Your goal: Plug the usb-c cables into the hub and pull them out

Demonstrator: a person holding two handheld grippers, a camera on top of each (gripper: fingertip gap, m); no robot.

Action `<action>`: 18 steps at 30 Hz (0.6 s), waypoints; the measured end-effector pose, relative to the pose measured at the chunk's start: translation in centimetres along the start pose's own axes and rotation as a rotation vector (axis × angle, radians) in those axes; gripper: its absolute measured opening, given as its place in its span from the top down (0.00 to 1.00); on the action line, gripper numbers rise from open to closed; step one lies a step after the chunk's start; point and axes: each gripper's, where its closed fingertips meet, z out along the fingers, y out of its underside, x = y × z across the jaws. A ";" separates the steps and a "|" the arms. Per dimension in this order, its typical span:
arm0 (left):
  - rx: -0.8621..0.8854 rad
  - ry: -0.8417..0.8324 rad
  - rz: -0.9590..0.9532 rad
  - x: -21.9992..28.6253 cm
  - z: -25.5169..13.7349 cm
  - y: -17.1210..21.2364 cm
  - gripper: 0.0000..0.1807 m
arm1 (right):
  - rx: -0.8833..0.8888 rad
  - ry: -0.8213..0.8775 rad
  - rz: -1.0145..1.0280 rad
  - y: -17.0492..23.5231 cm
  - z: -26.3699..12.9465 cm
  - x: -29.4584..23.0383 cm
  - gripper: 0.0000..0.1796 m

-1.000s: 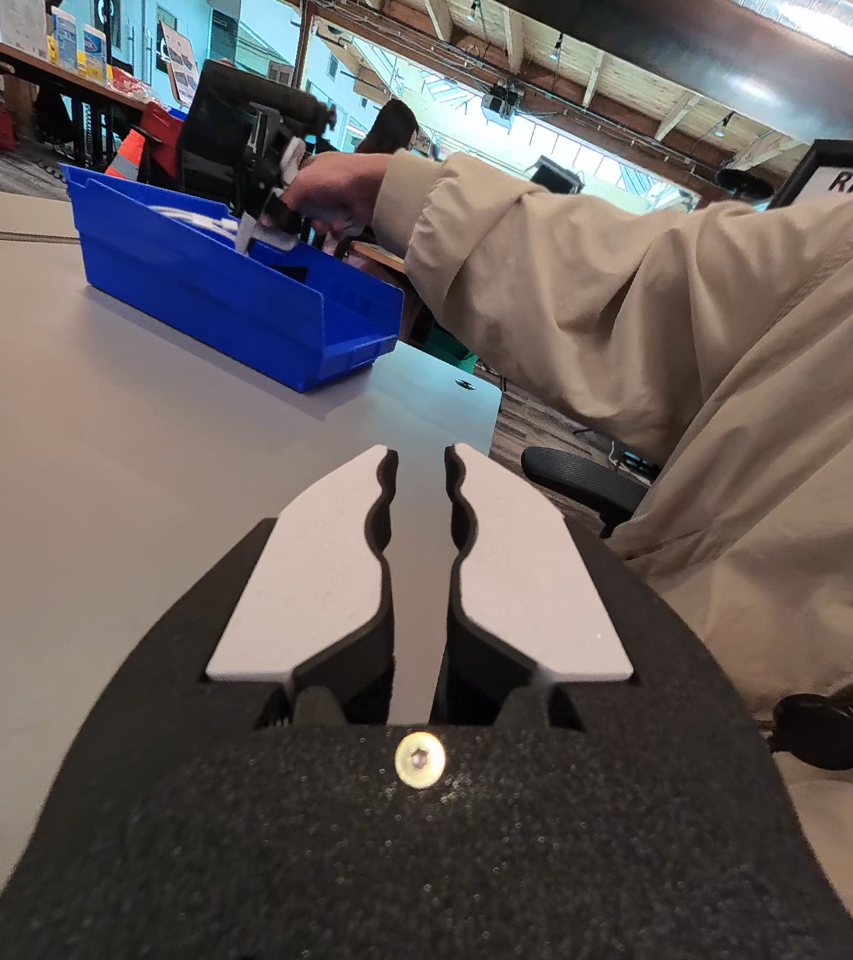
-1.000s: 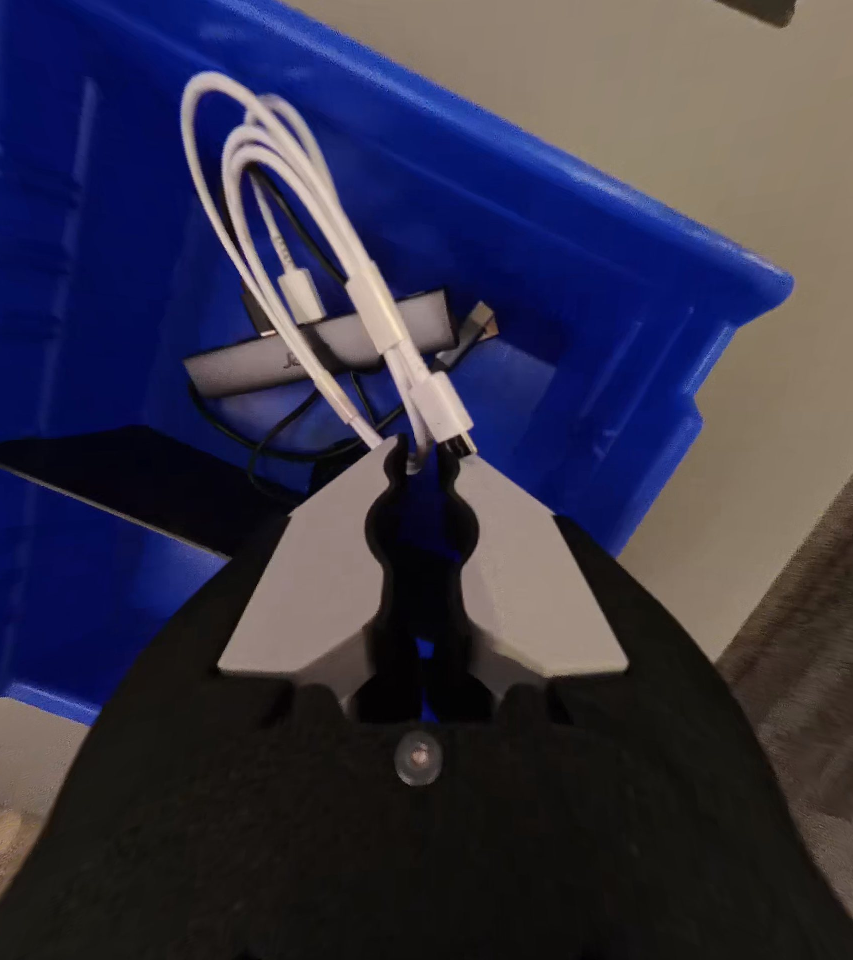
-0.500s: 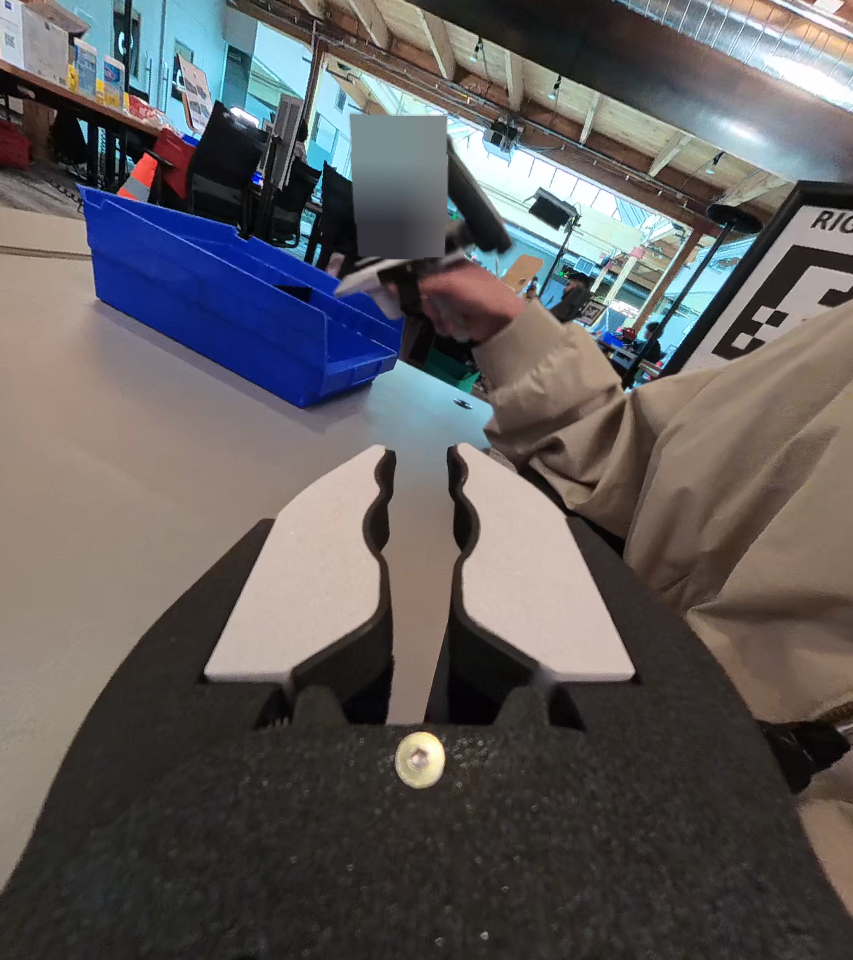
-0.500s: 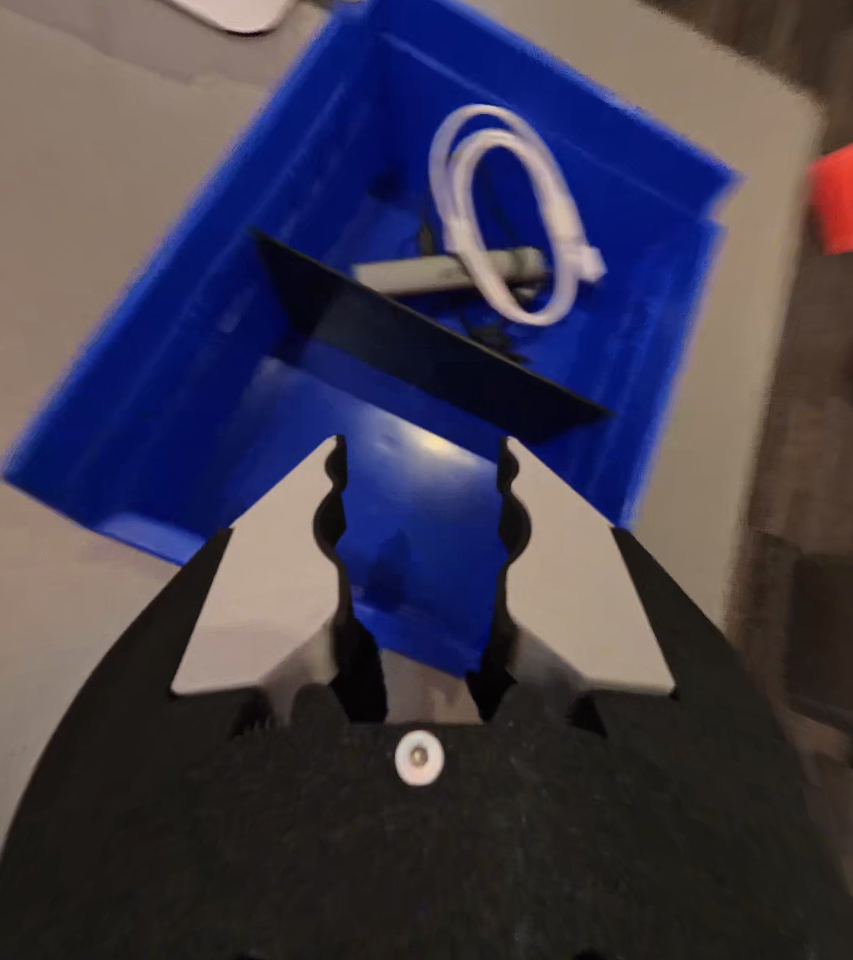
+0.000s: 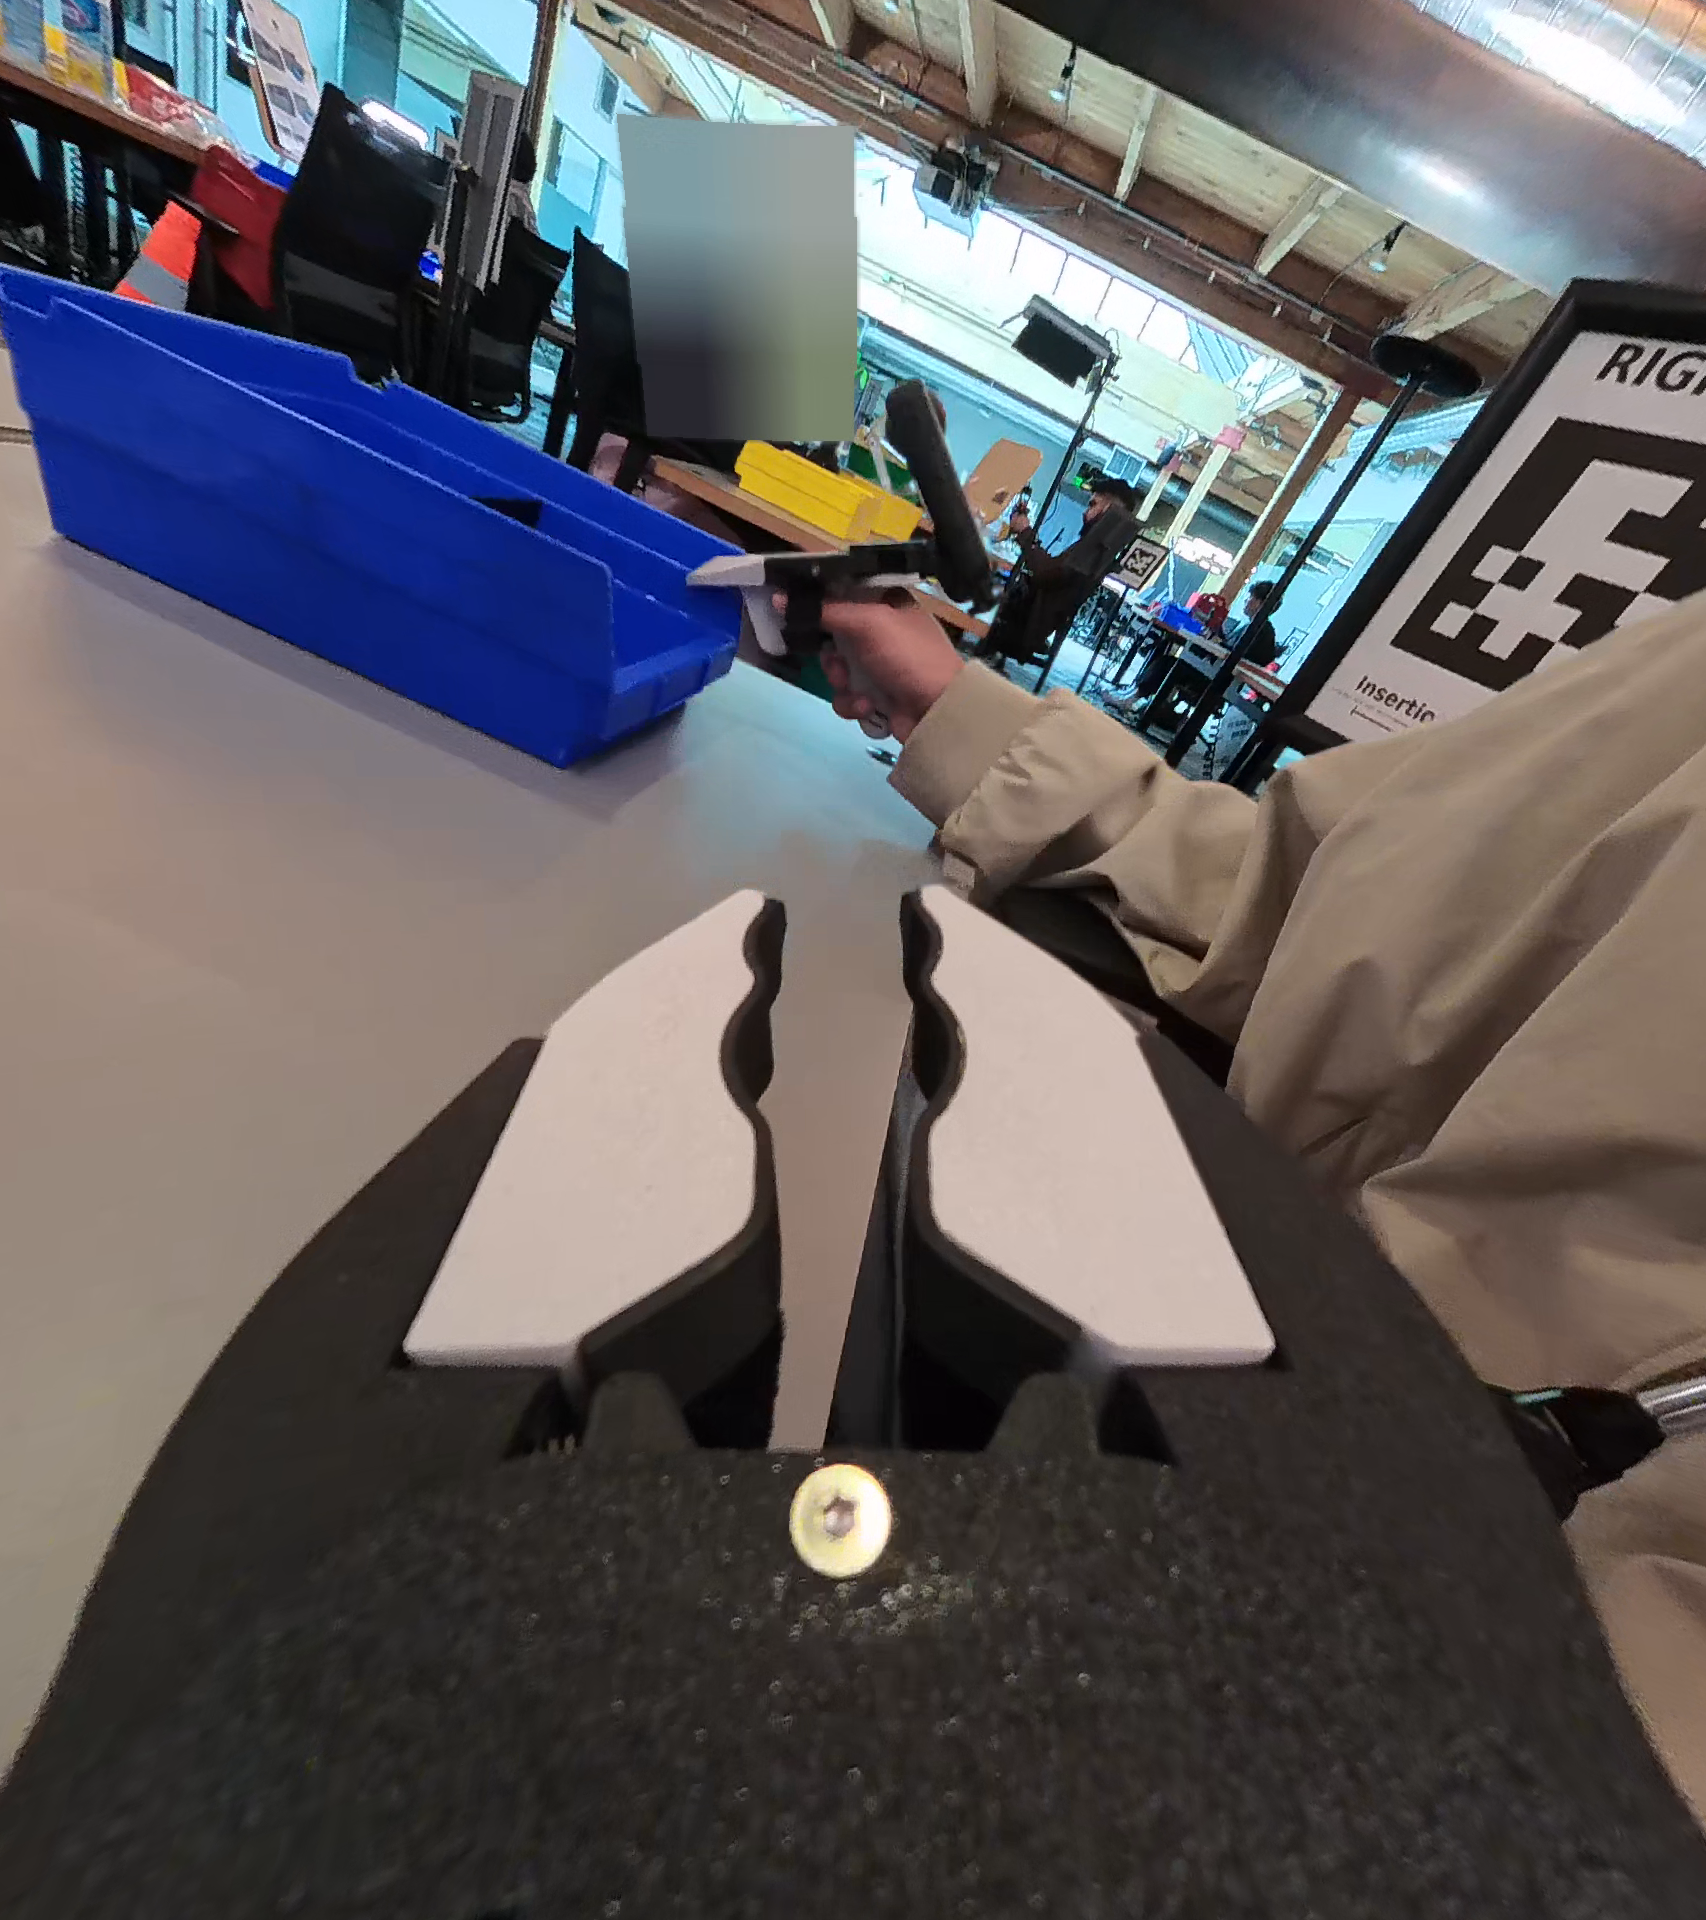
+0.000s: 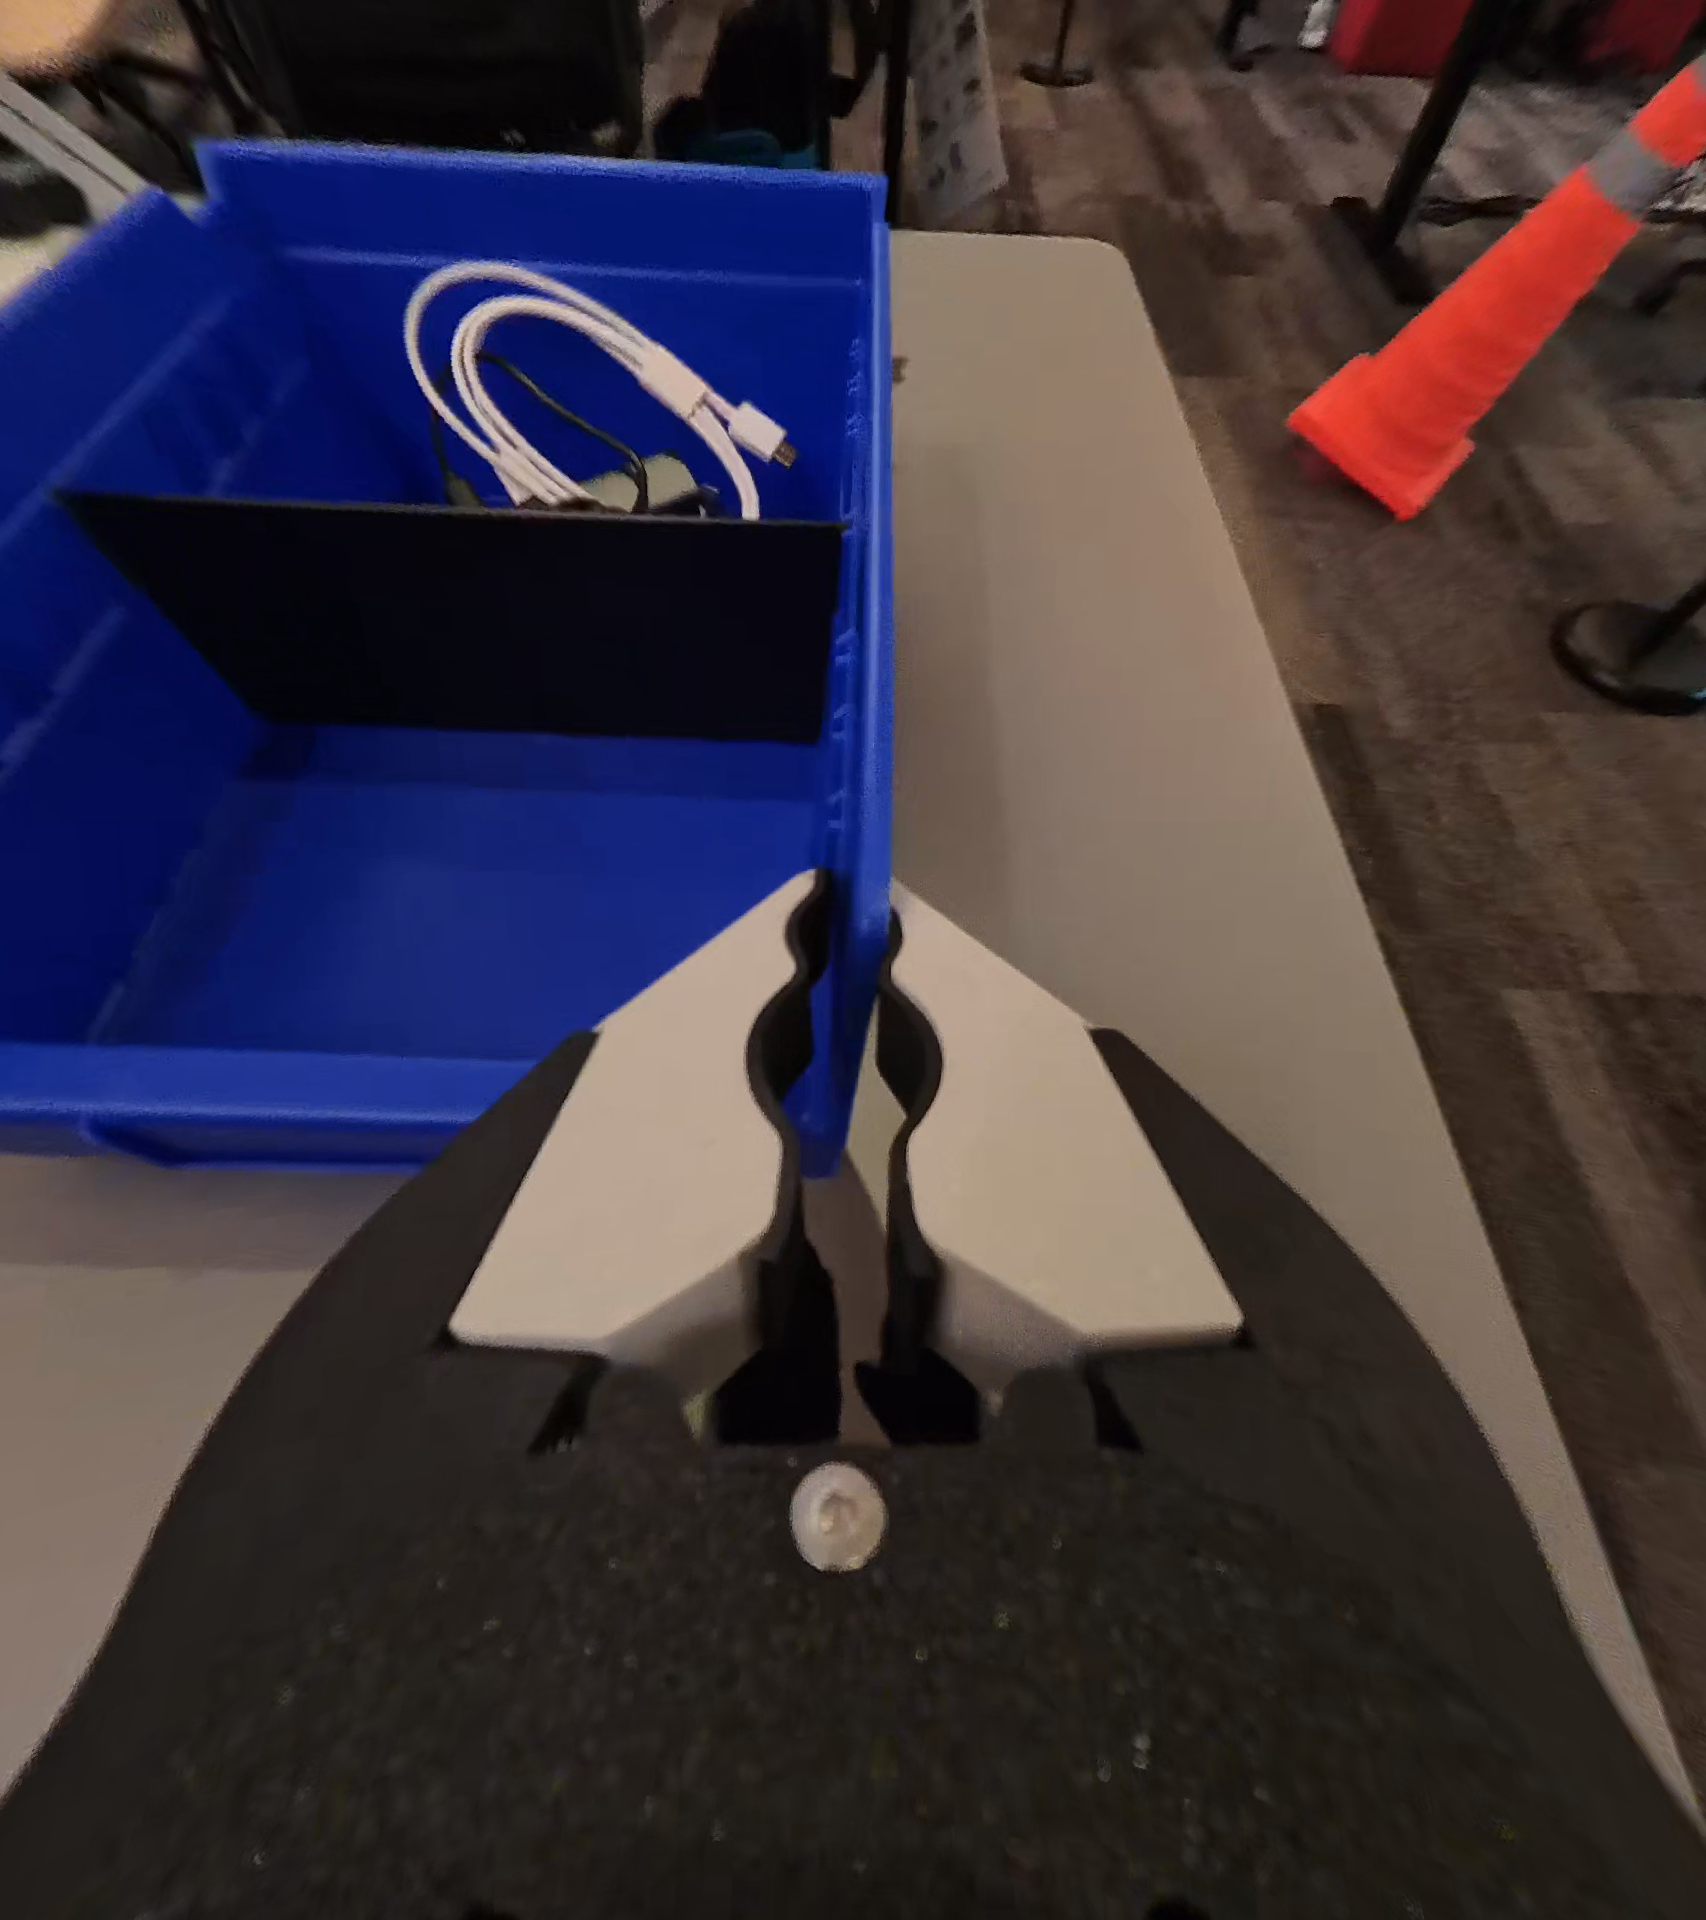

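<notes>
A blue bin (image 6: 205, 935) stands on the grey table (image 6: 1088, 727), split by a black divider (image 6: 464, 613). In its far compartment lie coiled white USB-C cables (image 6: 558, 384) on a grey hub (image 6: 641, 483), half hidden by the divider. My right gripper (image 6: 854, 899) is shut and empty, in the air over the bin's near right corner. In the left wrist view it (image 5: 714, 571) hovers at the end of the bin (image 5: 329, 540). My left gripper (image 5: 844, 909) rests low over the table, slightly open and empty.
The person's beige sleeve (image 5: 1451, 935) crosses the right side of the left wrist view. A framed sign board (image 5: 1607, 520) stands behind it. An orange cone (image 6: 1493, 312) and a black stand base (image 6: 1638, 655) are on the floor past the table's right edge. Some 45 centimetres of space lies between my two pairs of fingers.
My right gripper let go of the white cables in the bin, drew back out to the bin's near end, opened wide, then closed. The left gripper stayed put.
</notes>
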 end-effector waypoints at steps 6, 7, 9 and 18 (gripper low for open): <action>0.011 0.041 -0.015 0.9 -0.2 0.1 0.88 | 0.028 -0.013 -0.010 -0.5 0.0 1.4 0.93; 0.013 0.038 -0.016 0.9 -0.2 0.1 0.88 | 0.038 0.035 -0.063 -1.1 -0.7 2.0 0.89; 0.009 0.023 -0.007 0.8 -0.4 0.1 0.88 | 0.109 0.063 -0.110 -3.6 -3.2 1.8 0.90; -0.238 -0.168 0.014 -1.9 -1.6 1.4 0.88 | 0.242 -0.652 0.072 -1.8 -12.4 -22.9 0.90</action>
